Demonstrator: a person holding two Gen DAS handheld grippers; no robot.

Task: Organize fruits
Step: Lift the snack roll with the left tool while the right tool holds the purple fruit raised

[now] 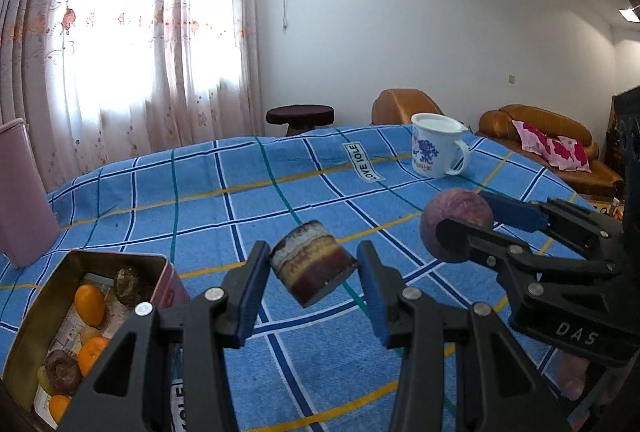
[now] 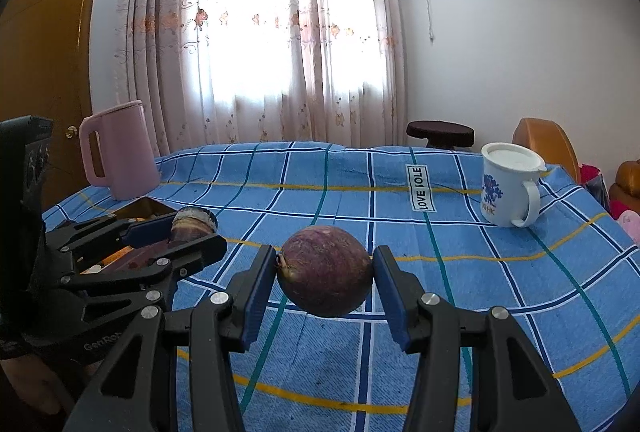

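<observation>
My left gripper [image 1: 314,268] is shut on a brown, banded cut piece of fruit [image 1: 312,268], held above the blue checked cloth; it also shows in the right wrist view [image 2: 192,222]. My right gripper [image 2: 326,274] is shut on a round purple passion fruit [image 2: 325,271], also held above the cloth; in the left wrist view that fruit [image 1: 456,222] is to the right of my left gripper. A metal tin [image 1: 36,316] at lower left holds oranges [image 1: 90,304] and several other fruits.
A white mug with a blue print [image 1: 434,147] [image 2: 510,187] stands at the far right of the table. A pink jug [image 2: 118,151] stands at the far left. The blue checked cloth [image 2: 440,272] covers the table. Sofas and a stool stand beyond.
</observation>
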